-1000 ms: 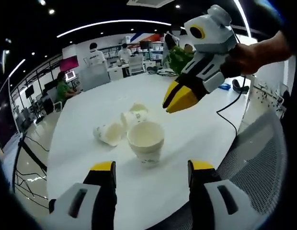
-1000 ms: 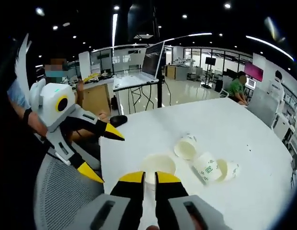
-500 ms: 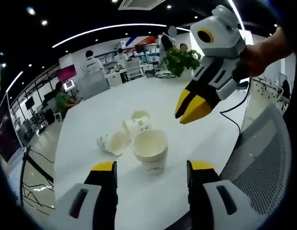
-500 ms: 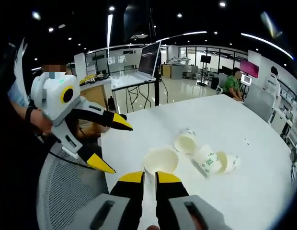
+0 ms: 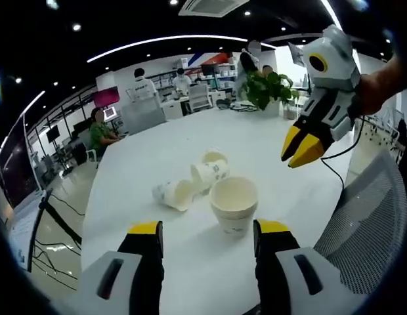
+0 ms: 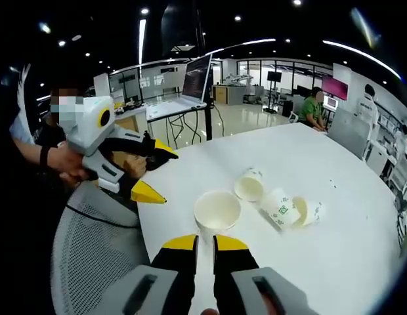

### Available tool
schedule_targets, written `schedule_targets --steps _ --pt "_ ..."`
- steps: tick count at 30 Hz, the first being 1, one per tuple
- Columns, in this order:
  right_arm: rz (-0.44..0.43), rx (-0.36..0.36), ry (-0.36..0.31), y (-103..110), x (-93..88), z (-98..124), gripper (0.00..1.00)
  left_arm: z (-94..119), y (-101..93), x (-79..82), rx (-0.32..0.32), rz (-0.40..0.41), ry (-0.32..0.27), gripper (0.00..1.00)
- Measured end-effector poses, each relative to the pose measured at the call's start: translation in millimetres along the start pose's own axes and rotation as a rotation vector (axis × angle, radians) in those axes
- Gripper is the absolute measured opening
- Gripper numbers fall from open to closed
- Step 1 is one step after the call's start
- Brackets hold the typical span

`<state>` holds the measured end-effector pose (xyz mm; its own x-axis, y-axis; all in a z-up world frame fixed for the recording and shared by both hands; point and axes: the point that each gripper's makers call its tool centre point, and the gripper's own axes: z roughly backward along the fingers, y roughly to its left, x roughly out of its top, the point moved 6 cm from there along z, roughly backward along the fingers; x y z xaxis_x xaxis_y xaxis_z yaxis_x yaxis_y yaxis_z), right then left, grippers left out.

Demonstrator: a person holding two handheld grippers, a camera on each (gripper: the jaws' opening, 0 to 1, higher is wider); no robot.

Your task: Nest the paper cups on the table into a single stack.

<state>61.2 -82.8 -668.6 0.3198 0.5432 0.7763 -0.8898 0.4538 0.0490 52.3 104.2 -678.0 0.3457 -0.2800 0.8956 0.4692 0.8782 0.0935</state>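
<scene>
On white table [image 5: 157,151], upright empty cup [image 5: 234,205].

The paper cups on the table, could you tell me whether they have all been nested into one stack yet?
No, one upright cup stands alone while three cups lie tipped over behind it.

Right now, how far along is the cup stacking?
Barely started. One upright cup stands alone; three tipped cups lie beside it on the table, unstacked. The left claw is open, the right claw nearly closed; neither holds a cup. All nesting remains.
</scene>
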Motion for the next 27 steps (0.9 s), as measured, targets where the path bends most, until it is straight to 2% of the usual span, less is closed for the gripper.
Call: schedule_targets --steps 2,4,6,13,16,27 --pt "-0.001 -0.002 0.003 1.9 -0.3 1.4 0.05 0.9 4.4 3.8 0.011 0.023 -0.021 0.54" --pt "-0.006 -0.006 0.005 2.2 -1.2 3.0 0.05 2.1 6.9 7.1 0.009 0.085 -0.051 0.54" --pt "-0.01 -0.012 0.006 1.8 -1.8 4.6 0.05 4.3 7.6 9.7 0.009 0.099 -0.061 0.54" --pt "-0.025 -0.026 0.005 -3.9 -4.6 7.0 0.05 3.5 -5.8 6.8 -0.054 0.08 -0.066 0.58" --pt "-0.031 -0.033 0.003 -5.1 -5.8 8.2 0.05 4.1 -5.1 8.2 -0.059 0.096 -0.082 0.58" --pt "-0.055 -0.055 0.015 -13.4 -13.0 10.1 0.09 1.7 -0.6 4.5 -0.064 0.106 -0.078 0.59"
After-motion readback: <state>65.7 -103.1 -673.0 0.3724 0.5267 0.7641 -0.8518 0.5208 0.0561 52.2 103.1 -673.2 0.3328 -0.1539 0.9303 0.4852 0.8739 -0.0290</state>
